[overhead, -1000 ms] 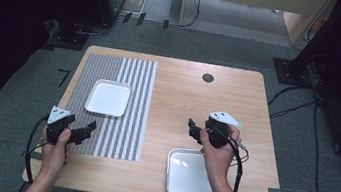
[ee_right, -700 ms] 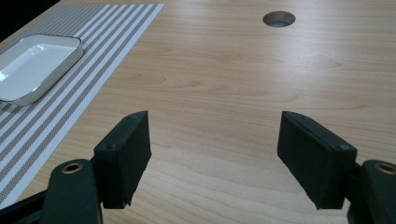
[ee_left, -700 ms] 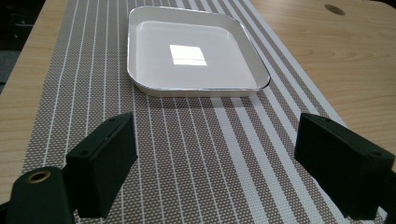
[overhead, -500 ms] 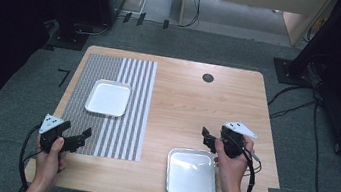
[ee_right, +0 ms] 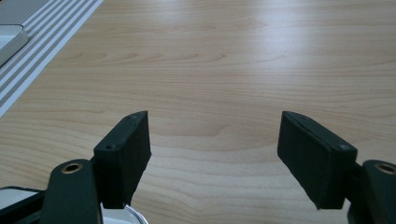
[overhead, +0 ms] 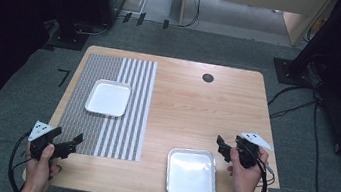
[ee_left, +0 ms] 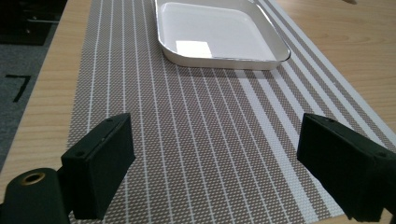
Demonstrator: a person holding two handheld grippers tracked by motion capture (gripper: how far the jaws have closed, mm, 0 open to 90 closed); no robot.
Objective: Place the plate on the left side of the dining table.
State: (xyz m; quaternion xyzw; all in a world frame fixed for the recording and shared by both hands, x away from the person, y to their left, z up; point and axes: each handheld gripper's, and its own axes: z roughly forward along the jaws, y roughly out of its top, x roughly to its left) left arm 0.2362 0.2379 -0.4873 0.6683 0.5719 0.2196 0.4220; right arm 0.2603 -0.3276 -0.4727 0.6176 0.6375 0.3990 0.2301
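on the wooden table [overhead: 182, 103] sit two trays — one white tray [overhead: 108, 98] on the single striped mat [overhead: 122, 134], one metal tray [overhead: 191, 173] near the front edge. two grippers hover: left gripper [overhead: 70, 143] over the mat's near corner, right gripper [overhead: 222, 147] just beside the metal tray — both with jaws apart, holding nothing.

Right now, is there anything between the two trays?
No. In the high view, the white tray on the striped mat and the metal tray near the front edge have just mat stripes and bare wooden table between them.
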